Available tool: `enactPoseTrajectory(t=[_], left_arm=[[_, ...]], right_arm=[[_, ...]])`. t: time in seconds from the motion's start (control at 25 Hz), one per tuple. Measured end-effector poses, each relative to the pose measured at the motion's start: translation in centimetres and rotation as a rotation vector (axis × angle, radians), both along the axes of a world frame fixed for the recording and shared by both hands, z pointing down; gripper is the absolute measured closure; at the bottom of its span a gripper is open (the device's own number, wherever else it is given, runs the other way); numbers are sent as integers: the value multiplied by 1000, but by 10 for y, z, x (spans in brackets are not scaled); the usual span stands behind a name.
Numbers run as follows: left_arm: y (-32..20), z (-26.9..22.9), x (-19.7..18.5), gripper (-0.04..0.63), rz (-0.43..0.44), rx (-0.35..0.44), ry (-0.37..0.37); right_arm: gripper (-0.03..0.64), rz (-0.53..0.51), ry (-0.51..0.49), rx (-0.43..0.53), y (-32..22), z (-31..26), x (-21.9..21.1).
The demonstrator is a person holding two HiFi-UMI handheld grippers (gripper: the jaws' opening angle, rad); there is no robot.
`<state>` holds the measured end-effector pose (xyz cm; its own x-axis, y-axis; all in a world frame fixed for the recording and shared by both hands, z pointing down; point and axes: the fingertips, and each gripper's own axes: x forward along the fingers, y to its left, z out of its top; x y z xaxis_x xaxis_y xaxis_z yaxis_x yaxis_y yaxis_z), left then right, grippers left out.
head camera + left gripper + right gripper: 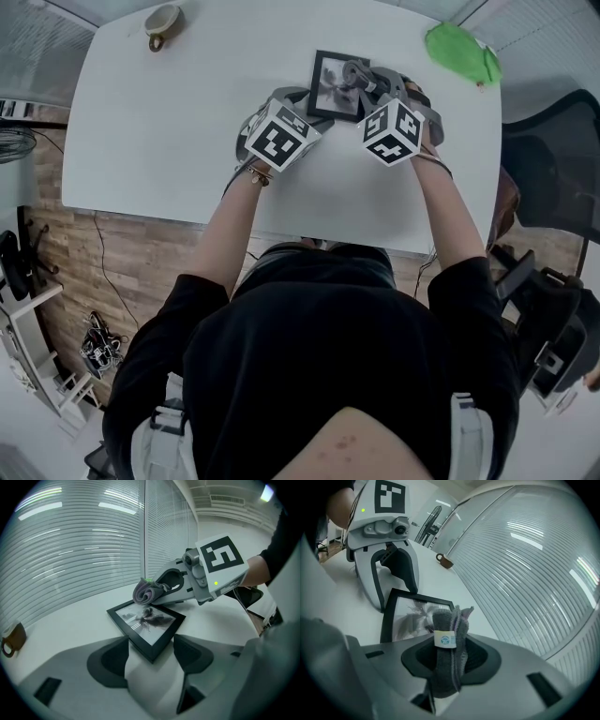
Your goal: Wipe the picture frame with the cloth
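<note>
Left forearm point(230, 225) and right forearm point(452, 220) bare, stretched forward side by side, left tongs point(150, 641) held low with jaws apart, right tongs point(449, 651) close beside, angled inward, jaws clamped on a rolled grey cloth point(451, 625)

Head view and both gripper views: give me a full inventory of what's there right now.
picture frame: 1, black, flat on the table, far of centre
cloth: 1, grey with a purple edge and a white label, over the frame
mug: 1, brown, far left corner of the table
green item: 1, far right corner; cannot tell what it is
table: 1, white
chair: 1, black, right of the table
window blinds: white, beyond the table
left gripper: grey, jaws apart around the frame's near corner
right gripper: grey, clamped on the cloth
</note>
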<state>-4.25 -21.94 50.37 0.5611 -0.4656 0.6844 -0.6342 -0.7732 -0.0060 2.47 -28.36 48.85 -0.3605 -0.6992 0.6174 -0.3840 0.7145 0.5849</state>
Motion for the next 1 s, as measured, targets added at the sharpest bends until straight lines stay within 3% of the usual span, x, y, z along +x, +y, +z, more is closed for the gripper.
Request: enactPoseTrajectory(t=[1.0], left_arm=[[0,3,-1,282,0,-5,-5]], right_arm=[[508,8,-73,-64,44,0,-1]])
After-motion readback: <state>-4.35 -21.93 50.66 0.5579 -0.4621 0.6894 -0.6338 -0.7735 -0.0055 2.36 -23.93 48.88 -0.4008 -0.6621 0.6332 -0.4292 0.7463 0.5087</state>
